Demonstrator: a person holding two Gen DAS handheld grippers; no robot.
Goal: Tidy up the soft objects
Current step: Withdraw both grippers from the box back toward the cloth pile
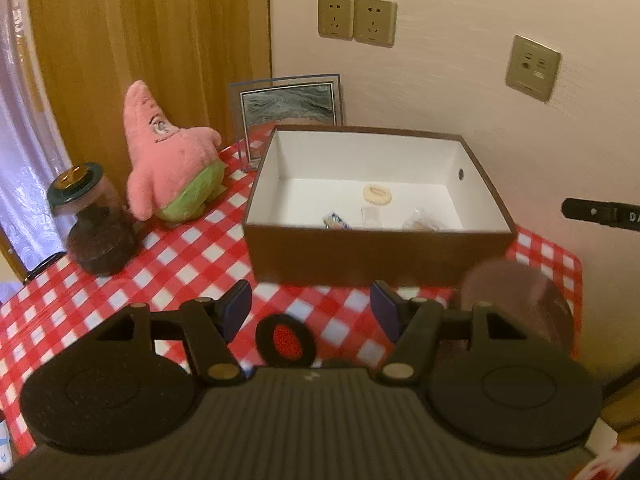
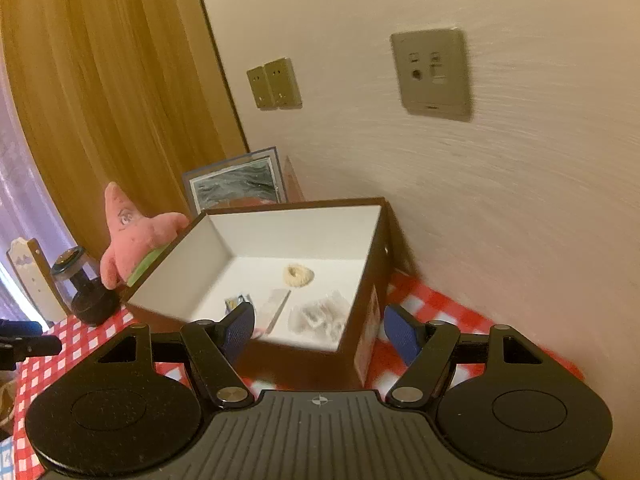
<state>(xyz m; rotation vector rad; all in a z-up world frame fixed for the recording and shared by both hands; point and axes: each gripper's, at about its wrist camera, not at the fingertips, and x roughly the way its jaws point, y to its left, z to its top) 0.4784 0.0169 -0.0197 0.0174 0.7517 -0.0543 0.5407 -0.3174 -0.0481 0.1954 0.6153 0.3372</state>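
A pink star-shaped plush toy [image 1: 168,156] with green shorts stands on the red checked tablecloth [image 1: 192,248], left of an open brown box [image 1: 372,240] with a white inside. The plush also shows in the right wrist view [image 2: 132,236], behind the box's [image 2: 360,344] left wall. In the box lie a cream ring-shaped soft thing [image 1: 377,194], a small printed packet [image 1: 336,221] and a clear wrapped item [image 1: 420,222]. My left gripper [image 1: 312,310] is open and empty, in front of the box. My right gripper [image 2: 320,330] is open and empty, above the box's near corner.
A dark glass jar [image 1: 96,224] with a green lid stands left of the plush. A framed picture [image 1: 286,114] leans against the wall behind the box. A blurred dark round object [image 1: 516,300] sits at the right near the table edge. Wall sockets [image 1: 356,20] are above.
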